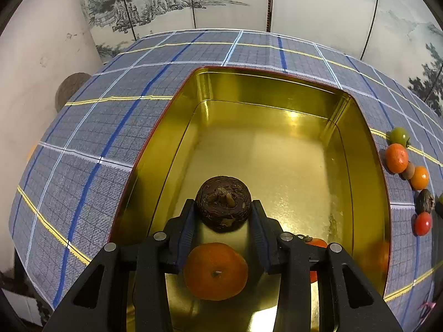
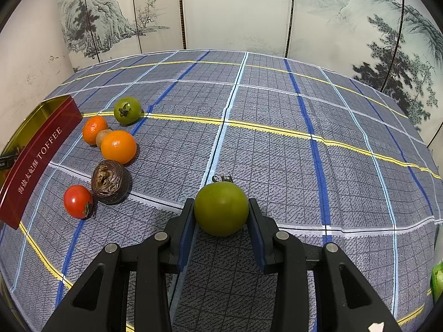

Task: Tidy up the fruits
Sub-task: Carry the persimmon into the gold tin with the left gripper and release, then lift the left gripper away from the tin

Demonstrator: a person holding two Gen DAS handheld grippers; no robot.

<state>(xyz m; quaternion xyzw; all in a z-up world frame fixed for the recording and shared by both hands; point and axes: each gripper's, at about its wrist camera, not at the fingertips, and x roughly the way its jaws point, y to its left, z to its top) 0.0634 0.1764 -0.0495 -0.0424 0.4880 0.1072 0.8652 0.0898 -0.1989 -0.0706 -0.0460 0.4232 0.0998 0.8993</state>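
L gripper (image 1: 223, 215) clamps dark wrinkled fruit (image 1: 223, 203) over tin (image 1: 368, 149): lower toward 12 o'clock of tangerine (image 1: 215, 271), release gently. R gripper (image 2: 221, 215) pinches green tomato (image 2: 221, 208).

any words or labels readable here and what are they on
"TOFFEE": gold capitals on the red outer side of the tin, seen from the right wrist.
Chinese characters run beside it on the same side; they look like "海盐太妃酥", though I cannot be sure of each one.
A small dark label at the tin's rim is too small to read.
Nothing else carries text.
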